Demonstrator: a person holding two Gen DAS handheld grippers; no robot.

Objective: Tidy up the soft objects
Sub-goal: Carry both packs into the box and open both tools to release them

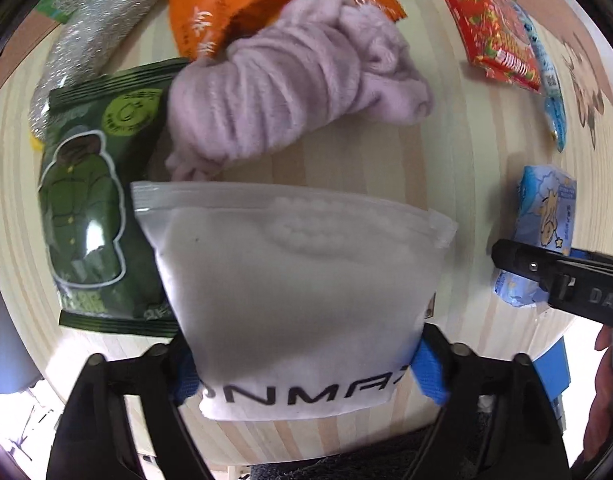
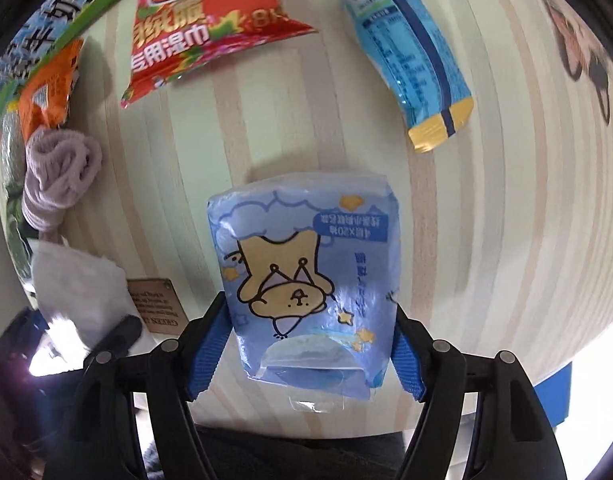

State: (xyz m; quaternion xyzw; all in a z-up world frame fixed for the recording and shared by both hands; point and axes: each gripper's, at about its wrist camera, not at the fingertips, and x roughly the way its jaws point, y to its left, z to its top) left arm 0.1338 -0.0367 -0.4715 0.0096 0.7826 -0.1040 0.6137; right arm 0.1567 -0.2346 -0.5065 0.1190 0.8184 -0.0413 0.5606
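Left hand-held gripper (image 1: 306, 376): blue pads pinching the frosted zip pouch (image 1: 294, 280) at its lower end, near the tabletop's (image 1: 466, 160) front edge.
Right hand-held gripper (image 2: 312, 354): pinching the blue tissue pack (image 2: 306, 280), same edge.
Handling: both likely light, squashy, slick film; grip mid-body, gently.

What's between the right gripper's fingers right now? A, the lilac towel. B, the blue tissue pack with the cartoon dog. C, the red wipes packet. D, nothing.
B: in the right wrist view the blue tissue pack sits between the right gripper's blue pads, which press its sides.
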